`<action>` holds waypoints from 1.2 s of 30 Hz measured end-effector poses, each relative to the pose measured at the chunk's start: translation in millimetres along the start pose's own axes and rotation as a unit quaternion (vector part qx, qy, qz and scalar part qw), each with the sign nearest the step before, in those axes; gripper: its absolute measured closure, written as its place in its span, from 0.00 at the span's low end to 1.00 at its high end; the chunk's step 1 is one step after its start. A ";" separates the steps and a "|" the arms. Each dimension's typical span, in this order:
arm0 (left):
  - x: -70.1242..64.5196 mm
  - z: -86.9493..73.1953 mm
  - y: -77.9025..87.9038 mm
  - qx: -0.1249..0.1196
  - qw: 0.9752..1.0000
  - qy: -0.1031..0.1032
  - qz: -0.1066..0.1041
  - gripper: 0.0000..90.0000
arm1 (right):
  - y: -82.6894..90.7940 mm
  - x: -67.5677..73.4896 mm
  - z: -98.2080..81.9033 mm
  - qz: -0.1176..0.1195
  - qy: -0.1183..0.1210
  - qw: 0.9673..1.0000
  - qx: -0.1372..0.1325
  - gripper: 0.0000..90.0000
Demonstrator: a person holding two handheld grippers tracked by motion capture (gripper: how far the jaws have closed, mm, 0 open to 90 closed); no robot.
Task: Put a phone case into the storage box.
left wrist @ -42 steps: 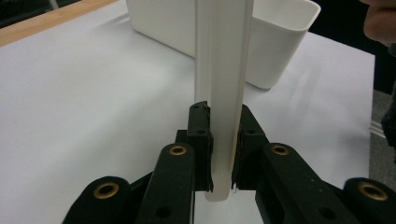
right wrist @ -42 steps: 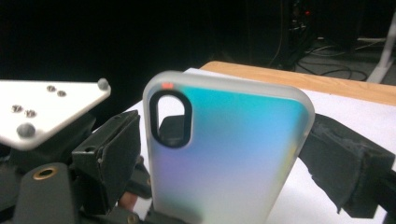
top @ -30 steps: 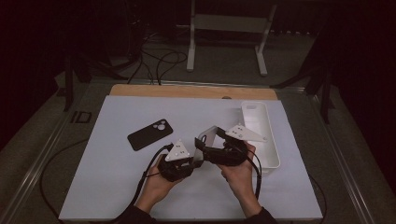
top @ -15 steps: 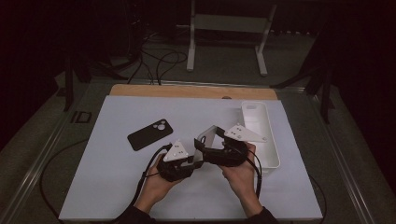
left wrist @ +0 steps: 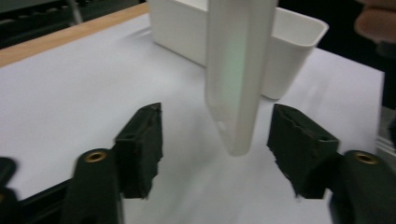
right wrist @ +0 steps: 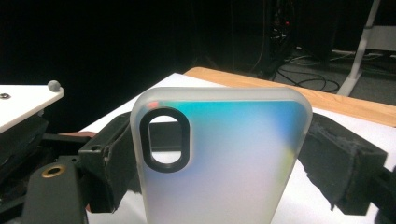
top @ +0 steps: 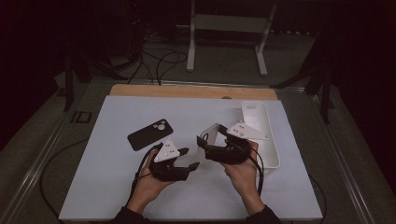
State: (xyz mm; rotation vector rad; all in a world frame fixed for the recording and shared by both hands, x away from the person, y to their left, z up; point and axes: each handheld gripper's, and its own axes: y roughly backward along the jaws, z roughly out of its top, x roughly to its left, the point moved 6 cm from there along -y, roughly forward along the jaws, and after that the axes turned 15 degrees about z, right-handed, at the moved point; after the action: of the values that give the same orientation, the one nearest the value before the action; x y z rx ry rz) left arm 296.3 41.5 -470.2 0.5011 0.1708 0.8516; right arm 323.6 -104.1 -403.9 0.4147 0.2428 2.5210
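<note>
My right gripper is shut on a translucent white phone case, holding it up on edge above the table's middle. In the right gripper view the case stands between the two pads of the right gripper, camera cutout at upper left. My left gripper faces it from the left. Its jaws have just been opening. In the left gripper view the case's lower end hangs between the left gripper's pads with a gap on each side. A black phone lies face down on the mat, left of centre.
A long white tray sits at the right of the white mat, just behind my right hand, and its wall shows behind the case. A wooden strip edges the table's far side. Cables trail from both grippers.
The left gripper's jaws have opened off the phone case and that gripper has drawn back a little toward the lower left. The right gripper and the case have stayed put.
</note>
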 end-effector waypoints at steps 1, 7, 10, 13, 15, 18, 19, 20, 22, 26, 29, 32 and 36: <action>1.6 -0.2 0.8 -0.001 1.000 0.002 0.005 0.34 | 0.3 -0.3 0.4 0.000 0.000 1.000 0.000 0.19; 12.2 -3.7 4.8 -0.001 0.999 0.014 0.038 0.16 | 2.1 -3.6 3.1 -0.004 0.003 1.000 0.002 0.19; 18.7 -7.0 6.9 0.000 0.998 0.024 0.052 0.11 | 3.1 -4.9 4.3 -0.006 0.004 1.000 0.003 0.19; 23.9 -9.5 8.8 -0.001 0.998 0.032 0.058 0.08 | 3.7 -5.9 5.4 -0.008 0.005 1.000 0.003 0.19; 28.4 -12.0 10.5 0.000 0.997 0.033 0.064 0.04 | 4.3 -6.9 7.0 -0.009 0.006 1.000 0.005 0.19; 35.9 -17.1 14.2 0.000 0.997 0.036 0.074 0.01 | 4.7 -8.5 9.9 -0.012 0.008 1.000 0.003 0.19; 37.9 -18.8 15.3 0.000 0.996 0.036 0.077 0.01 | 5.1 -9.3 11.5 -0.012 0.010 1.000 0.004 0.19; 39.9 -20.5 16.4 -0.001 0.996 0.036 0.081 0.00 | 5.3 -10.0 12.3 -0.015 0.010 1.000 0.004 0.19; 44.2 -24.5 18.4 0.000 0.995 0.037 0.089 0.00 | 5.7 -11.6 14.2 -0.016 0.011 1.000 0.004 0.19; 51.7 -32.7 23.2 0.002 0.994 0.043 0.099 0.00 | 7.1 -15.4 17.3 -0.021 0.013 1.000 0.007 0.19; 55.6 -36.5 25.6 0.002 0.993 0.044 0.107 0.00 | 7.5 -17.8 18.8 -0.023 0.012 1.000 0.006 0.19; 62.0 -44.3 29.2 0.004 0.992 0.048 0.119 0.00 | 8.9 -23.3 21.7 -0.028 0.013 0.999 0.009 0.19; 66.0 -50.4 31.9 0.005 0.990 0.047 0.130 0.00 | 10.7 -27.6 25.9 -0.036 0.017 0.999 0.009 0.19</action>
State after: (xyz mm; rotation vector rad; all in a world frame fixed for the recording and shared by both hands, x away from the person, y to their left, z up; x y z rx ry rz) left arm 300.7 126.8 -495.1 0.4992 0.1988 1.1297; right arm 349.0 -126.3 -383.6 0.3639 0.2887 2.4580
